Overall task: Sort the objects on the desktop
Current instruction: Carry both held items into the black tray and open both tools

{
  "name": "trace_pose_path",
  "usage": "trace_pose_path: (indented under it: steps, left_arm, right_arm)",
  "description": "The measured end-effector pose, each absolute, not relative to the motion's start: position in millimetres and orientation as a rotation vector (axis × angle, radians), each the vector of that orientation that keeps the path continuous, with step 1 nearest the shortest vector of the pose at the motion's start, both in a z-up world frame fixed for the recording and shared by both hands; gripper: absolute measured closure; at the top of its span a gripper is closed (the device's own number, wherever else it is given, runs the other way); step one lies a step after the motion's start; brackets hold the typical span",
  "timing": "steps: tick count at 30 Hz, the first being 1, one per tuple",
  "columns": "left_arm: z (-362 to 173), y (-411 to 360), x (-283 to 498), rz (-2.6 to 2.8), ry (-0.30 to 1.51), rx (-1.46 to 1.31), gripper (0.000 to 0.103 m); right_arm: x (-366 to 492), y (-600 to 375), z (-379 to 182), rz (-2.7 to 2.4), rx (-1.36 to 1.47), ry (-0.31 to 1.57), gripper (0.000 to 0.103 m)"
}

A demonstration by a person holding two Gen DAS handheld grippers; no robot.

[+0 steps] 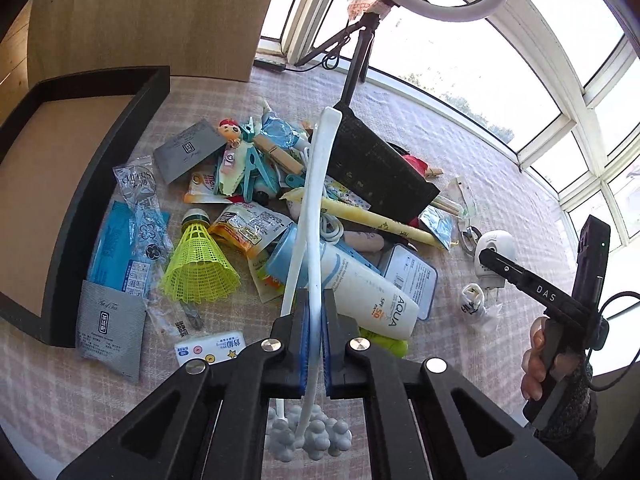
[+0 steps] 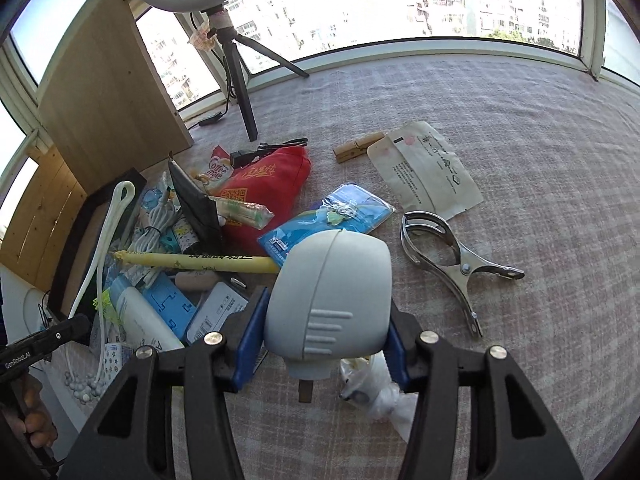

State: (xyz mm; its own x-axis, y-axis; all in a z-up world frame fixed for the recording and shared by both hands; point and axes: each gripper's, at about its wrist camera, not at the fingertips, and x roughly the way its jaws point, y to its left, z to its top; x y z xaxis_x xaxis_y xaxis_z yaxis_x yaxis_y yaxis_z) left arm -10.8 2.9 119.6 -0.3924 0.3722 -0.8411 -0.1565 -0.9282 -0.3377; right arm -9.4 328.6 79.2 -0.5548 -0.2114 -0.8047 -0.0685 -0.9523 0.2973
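My left gripper (image 1: 316, 320) is shut on the stem of a white looped wand (image 1: 316, 184), lifted above the pile, with its knobby pale-blue head (image 1: 308, 436) hanging below the jaws. Under it lies a heap of small things: a yellow shuttlecock (image 1: 198, 268), a white sunscreen tube (image 1: 372, 296), a yellow pen tube (image 1: 360, 216) and a black pouch (image 1: 376, 160). My right gripper (image 2: 324, 332) is shut on a pale grey plug adapter (image 2: 332, 280), its blue pads pressing both sides, just off the cloth. A black-rimmed tray (image 1: 80, 184) stands left of the heap.
A ring light on a tripod (image 2: 240, 80) and a wooden board (image 2: 108, 80) stand at the back by the windows. A steel clamp (image 2: 452, 256), a wooden peg (image 2: 358, 146), a paper packet (image 2: 424, 168) and a plastic-wrapped item (image 2: 380, 392) lie on the checked cloth at right.
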Motion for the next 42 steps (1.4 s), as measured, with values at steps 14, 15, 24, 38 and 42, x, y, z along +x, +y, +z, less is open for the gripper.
trace_pose_path:
  steps: [14,15,24,38,42]
  left_arm:
    - [161,-81,-16,2.475,-0.345,-1.419,0.098]
    - [163,-90,-16,2.484,-0.347,-1.416,0.098]
    - [166,-189,-37,2.573,-0.308,-1.453,0.098]
    - [141,-311,-95,2.645,-0.349,-1.489,0.098]
    - [131,-326,-110,2.627,-0.376,-1.497,0.098]
  right_arm:
    - [-7,270,144,-2.640,1.274,-0.489,0.053]
    - [-7,260,148,-2.633,1.268,-0.483,0.053]
    - [-21,142,169,-2.564,1.226,-0.364,0.052]
    - [-82,-58,150,-2.432,1.247,-0.128,0.052]
    - [-101,-93,136,-2.391,1.289,-0.096,0.052]
